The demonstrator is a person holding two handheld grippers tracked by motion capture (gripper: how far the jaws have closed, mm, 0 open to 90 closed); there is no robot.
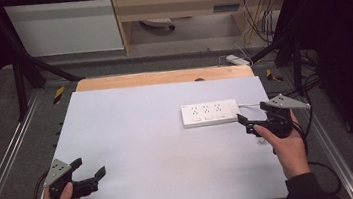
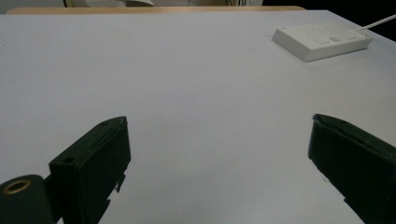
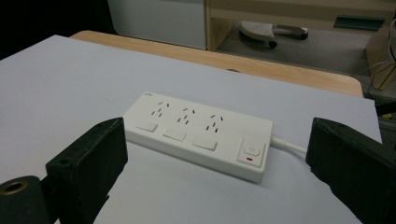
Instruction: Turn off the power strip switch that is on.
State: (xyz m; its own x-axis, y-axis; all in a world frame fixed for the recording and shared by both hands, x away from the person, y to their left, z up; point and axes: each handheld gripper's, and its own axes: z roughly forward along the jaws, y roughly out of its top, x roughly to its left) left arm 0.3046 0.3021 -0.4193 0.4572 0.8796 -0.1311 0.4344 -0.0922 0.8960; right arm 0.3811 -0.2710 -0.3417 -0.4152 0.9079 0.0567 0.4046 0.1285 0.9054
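White power strip (image 1: 210, 112) lies near the table's (image 1: 135, 149) right edge; both claws (image 1: 88, 171) (image 1: 246, 124) spread, holding nothing.

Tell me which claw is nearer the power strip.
Right. The right claw sits open just off the cord end of the power strip, not touching it. The left claw is open at the table's near left corner, far across from it.
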